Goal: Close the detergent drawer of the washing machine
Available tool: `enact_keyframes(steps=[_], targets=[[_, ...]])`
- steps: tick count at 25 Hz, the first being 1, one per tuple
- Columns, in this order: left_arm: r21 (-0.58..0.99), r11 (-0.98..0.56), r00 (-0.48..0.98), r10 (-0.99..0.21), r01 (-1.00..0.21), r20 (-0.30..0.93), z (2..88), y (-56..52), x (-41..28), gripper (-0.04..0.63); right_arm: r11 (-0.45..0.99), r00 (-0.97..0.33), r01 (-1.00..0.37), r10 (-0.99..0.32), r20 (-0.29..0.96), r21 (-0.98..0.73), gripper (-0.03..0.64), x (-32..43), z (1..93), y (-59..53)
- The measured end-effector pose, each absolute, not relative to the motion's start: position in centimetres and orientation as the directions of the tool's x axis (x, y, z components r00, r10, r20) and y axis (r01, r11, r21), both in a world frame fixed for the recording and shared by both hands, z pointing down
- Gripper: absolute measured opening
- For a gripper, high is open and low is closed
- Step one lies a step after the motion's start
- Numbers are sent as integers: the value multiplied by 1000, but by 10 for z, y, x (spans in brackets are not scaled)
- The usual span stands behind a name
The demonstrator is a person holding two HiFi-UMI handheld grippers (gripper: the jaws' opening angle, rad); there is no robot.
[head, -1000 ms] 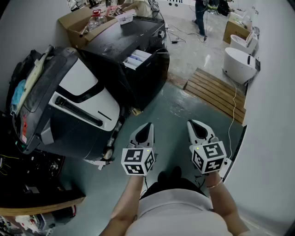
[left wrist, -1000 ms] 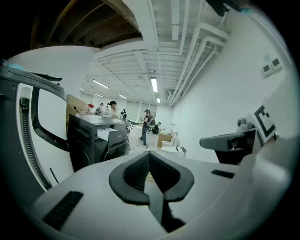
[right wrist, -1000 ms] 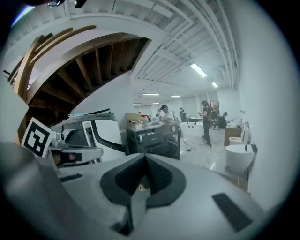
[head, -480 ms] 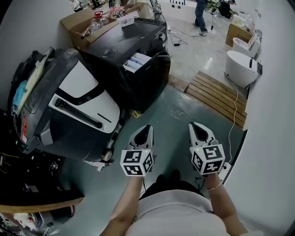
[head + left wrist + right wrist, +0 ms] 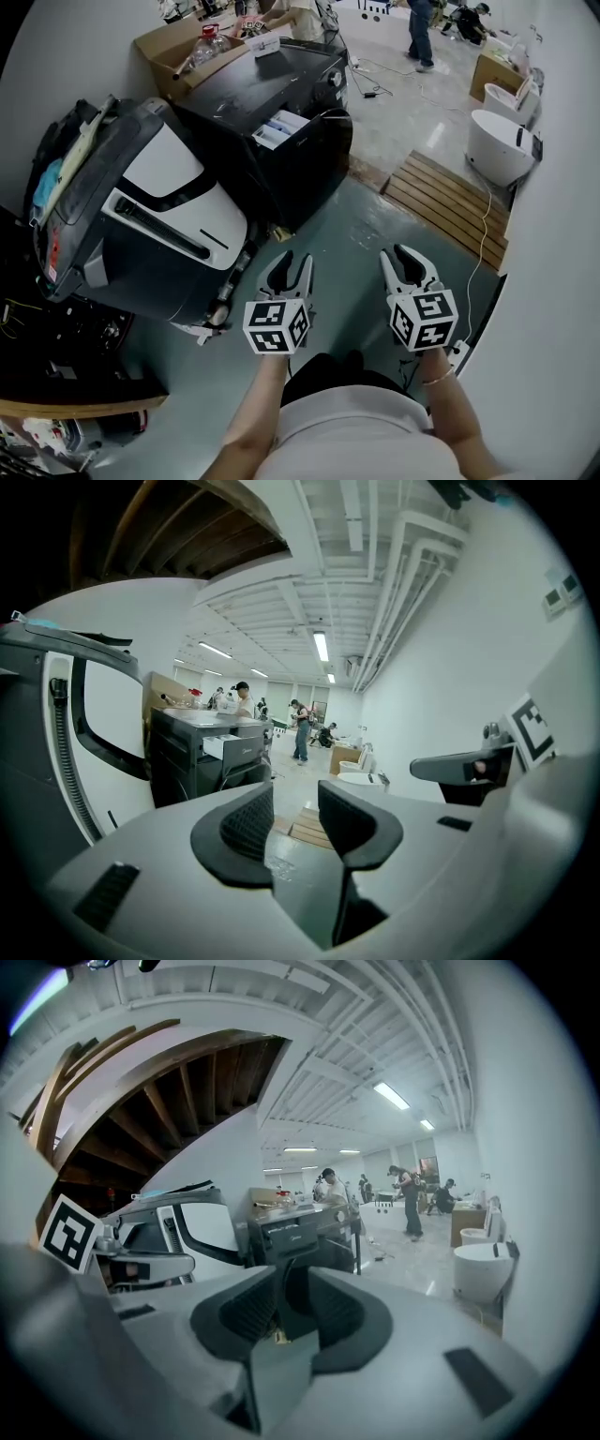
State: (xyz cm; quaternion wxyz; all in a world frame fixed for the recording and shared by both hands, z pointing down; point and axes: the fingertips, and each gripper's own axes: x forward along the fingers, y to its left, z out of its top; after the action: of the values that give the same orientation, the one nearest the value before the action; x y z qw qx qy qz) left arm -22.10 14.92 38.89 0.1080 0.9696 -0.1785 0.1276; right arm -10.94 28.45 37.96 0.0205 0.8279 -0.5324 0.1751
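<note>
Left gripper (image 5: 292, 261) is opening its jaws, nothing between them. The right gripper (image 5: 401, 261) is part open and empty. Both hang near, well apart from the far-left washing machine (image 5: 272, 82), whose detergent drawer (image 5: 279, 125) juts out.

White walls (image 5: 562, 234) bound a grey-green floor (image 5: 366, 234); a slatted wooden pallet (image 5: 450, 195) lies near a white tub (image 5: 497, 141). Strip lights (image 5: 321, 646) run along the white ceiling (image 5: 272, 597) beside long pipes (image 5: 394, 583)

White top (image 5: 356, 427), a thin band (image 5: 437, 378) around the right wrist, dark clothing (image 5: 342, 367) beyond the hem
</note>
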Motion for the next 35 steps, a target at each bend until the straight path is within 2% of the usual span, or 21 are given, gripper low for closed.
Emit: enact_keyframes(steps=[12, 25, 35], targets=[[154, -895, 880, -359, -419, 311, 400, 130, -205, 146, -414, 344, -892, -882, 322, -182, 91, -81, 390, 271], [160, -876, 854, -378, -455, 358, 431, 37, -119, 167, -462, 372, -868, -847, 380, -181, 91, 12, 414, 202], [171, -865, 835, -376, -472, 402, 446, -48, -60, 169, -450, 337, -873, -837, 431, -191, 91, 71, 428, 112]])
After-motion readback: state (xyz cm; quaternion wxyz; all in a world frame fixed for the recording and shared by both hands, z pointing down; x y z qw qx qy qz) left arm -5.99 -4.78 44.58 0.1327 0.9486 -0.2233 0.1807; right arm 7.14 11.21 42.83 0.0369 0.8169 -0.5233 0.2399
